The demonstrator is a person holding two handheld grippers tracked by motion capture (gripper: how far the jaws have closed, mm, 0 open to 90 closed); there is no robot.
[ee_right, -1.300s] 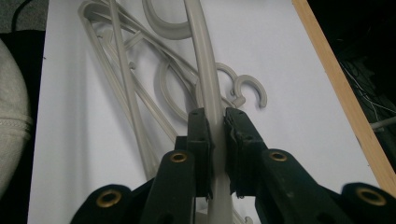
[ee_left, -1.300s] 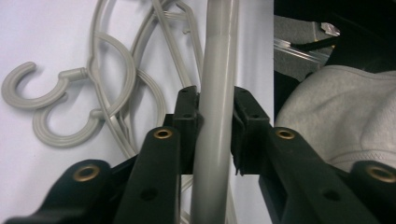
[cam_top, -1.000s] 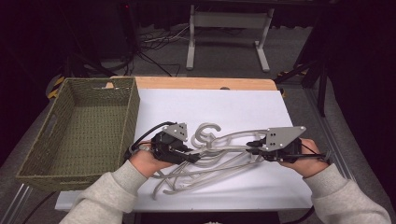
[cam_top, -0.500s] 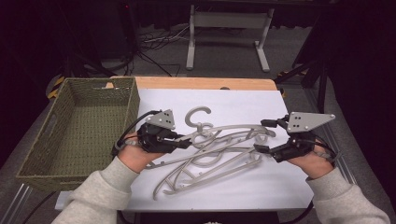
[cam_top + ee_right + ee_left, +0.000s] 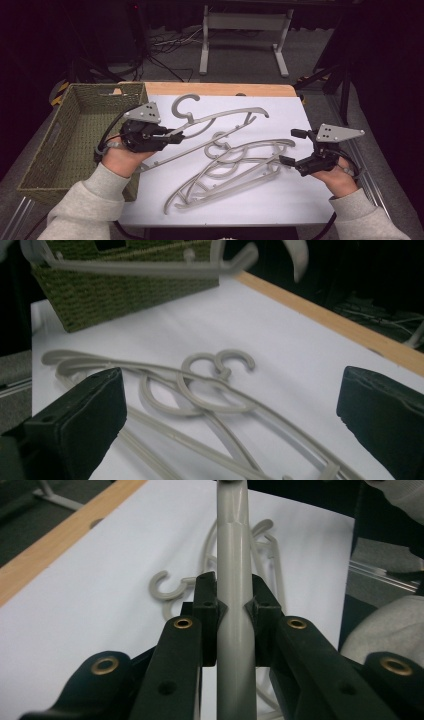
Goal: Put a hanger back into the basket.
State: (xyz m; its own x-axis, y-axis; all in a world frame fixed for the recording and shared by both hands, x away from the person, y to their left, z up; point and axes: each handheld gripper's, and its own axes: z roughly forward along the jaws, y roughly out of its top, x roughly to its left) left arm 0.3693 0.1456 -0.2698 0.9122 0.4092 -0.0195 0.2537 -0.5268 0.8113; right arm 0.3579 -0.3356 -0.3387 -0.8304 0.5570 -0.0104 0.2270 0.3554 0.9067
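Observation:
My left gripper (image 5: 172, 136) is shut on the bar of a grey plastic hanger (image 5: 225, 116) and holds it tilted above the table, hook toward the far side. In the left gripper view the pads (image 5: 210, 611) pinch the grey hanger bar (image 5: 233, 575). A pile of similar hangers (image 5: 235, 170) lies on the white sheet (image 5: 280, 205). My right gripper (image 5: 292, 147) stands at the pile's right end; its jaws have just been opening and stand wide apart with nothing gripped. In the right gripper view the pile of hangers (image 5: 215, 390) lies ahead of them.
A green woven basket (image 5: 75, 130) stands at the table's left edge, close behind my left hand. A wooden strip (image 5: 225, 90) runs along the table's far edge. Beyond the table are a metal stand and cables on a dark floor.
My left gripper has risen and moved left, lifting one hanger out of the pile. My right gripper has let go of the hangers, opened wide and drawn back to the right.

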